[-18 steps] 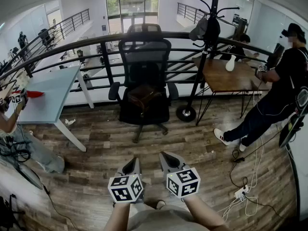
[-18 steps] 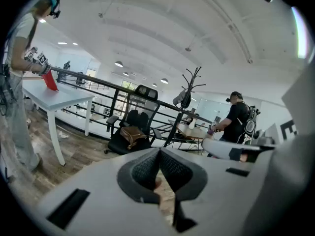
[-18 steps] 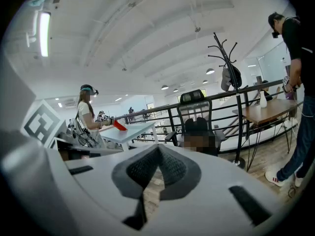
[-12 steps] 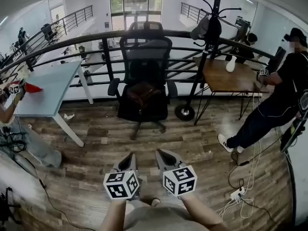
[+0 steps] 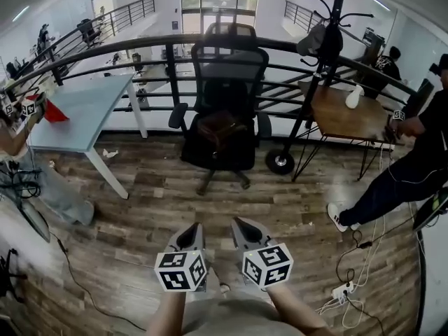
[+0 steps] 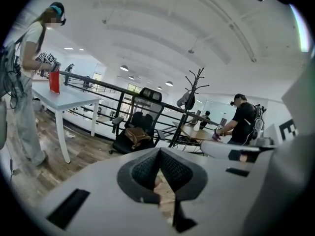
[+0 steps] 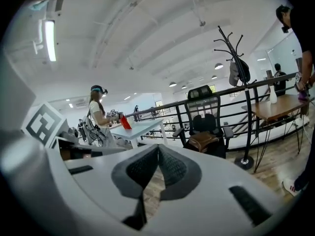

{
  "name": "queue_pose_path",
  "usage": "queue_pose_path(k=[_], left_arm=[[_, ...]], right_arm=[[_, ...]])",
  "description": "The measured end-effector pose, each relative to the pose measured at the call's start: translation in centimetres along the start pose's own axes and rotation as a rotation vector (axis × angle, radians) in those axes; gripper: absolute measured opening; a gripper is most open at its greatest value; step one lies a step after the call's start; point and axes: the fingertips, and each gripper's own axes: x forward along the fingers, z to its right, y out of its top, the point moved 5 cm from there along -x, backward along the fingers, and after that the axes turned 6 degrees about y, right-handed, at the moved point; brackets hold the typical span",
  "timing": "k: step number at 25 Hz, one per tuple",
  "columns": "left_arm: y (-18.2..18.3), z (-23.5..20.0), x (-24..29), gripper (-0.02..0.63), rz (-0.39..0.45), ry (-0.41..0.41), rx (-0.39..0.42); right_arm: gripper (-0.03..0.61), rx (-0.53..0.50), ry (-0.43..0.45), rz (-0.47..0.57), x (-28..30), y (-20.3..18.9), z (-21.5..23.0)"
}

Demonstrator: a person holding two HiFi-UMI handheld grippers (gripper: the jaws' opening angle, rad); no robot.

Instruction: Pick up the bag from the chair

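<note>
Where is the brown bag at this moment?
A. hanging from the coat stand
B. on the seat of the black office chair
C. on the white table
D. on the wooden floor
B: the head view shows the brown bag lying on the seat of the black office chair, which stands in front of the railing.

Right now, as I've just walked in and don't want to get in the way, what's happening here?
A person holds a left gripper and a right gripper low in front of them, both shut and empty. The brown bag lies on the seat of the black office chair, across the wooden floor from them, not yet reached. Another person stands off to the right.
</note>
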Motion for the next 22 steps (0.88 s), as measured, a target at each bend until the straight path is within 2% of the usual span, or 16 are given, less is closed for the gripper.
queue_pose_path(k=[9, 22], left_arm=[[2.3, -2.3, 4.3, 0.002, 0.001, 0.029, -0.015], [9.6, -7.0, 18.0, 0.001, -0.039, -0.021, -0.006]], right_arm=[[0.000, 0.026, 0.011, -0.022, 5.2, 1.0, 3.1], [0.000, 0.016, -0.040, -0.003, 17.7, 6.9, 10.1]])
